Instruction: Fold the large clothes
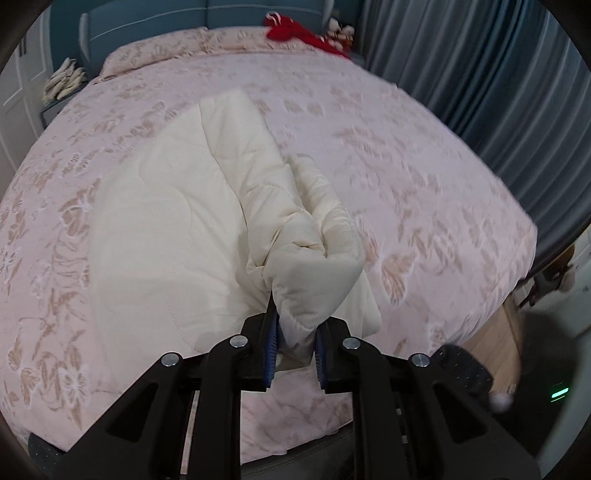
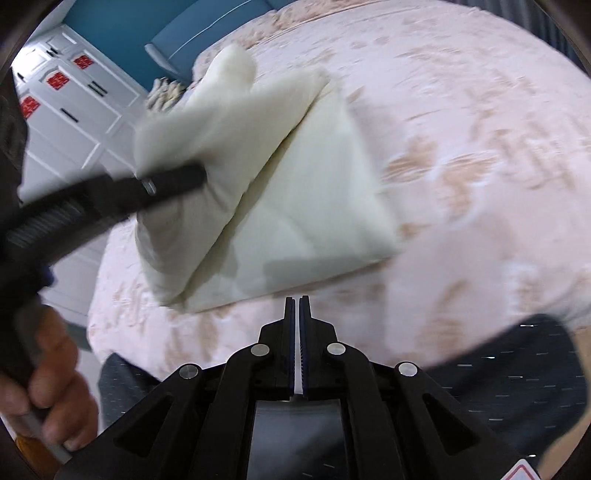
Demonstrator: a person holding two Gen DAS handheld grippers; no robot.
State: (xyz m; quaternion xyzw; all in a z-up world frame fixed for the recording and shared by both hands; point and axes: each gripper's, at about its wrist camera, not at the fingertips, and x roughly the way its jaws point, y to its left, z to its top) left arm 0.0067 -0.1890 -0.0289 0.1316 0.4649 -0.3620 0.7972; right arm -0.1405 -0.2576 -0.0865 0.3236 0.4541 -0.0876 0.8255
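A cream quilted garment (image 1: 166,229) lies partly folded on the pink floral bed (image 1: 406,166). My left gripper (image 1: 295,350) is shut on a thick bunched edge of it, lifting that part off the flat layer. In the right wrist view the same garment (image 2: 325,206) shows as a folded slab with a raised flap (image 2: 221,122) held by the left gripper (image 2: 173,181), which reaches in from the left in a hand (image 2: 51,387). My right gripper (image 2: 298,306) is shut with nothing between its fingers, hovering just short of the garment's near edge.
A red item (image 1: 291,31) and soft toys (image 1: 341,33) lie at the head of the bed by a teal headboard (image 1: 207,18). Grey curtains (image 1: 480,92) hang on the right. White cabinets (image 2: 74,103) stand left. The person's dark trousers (image 2: 517,369) are near the bed edge.
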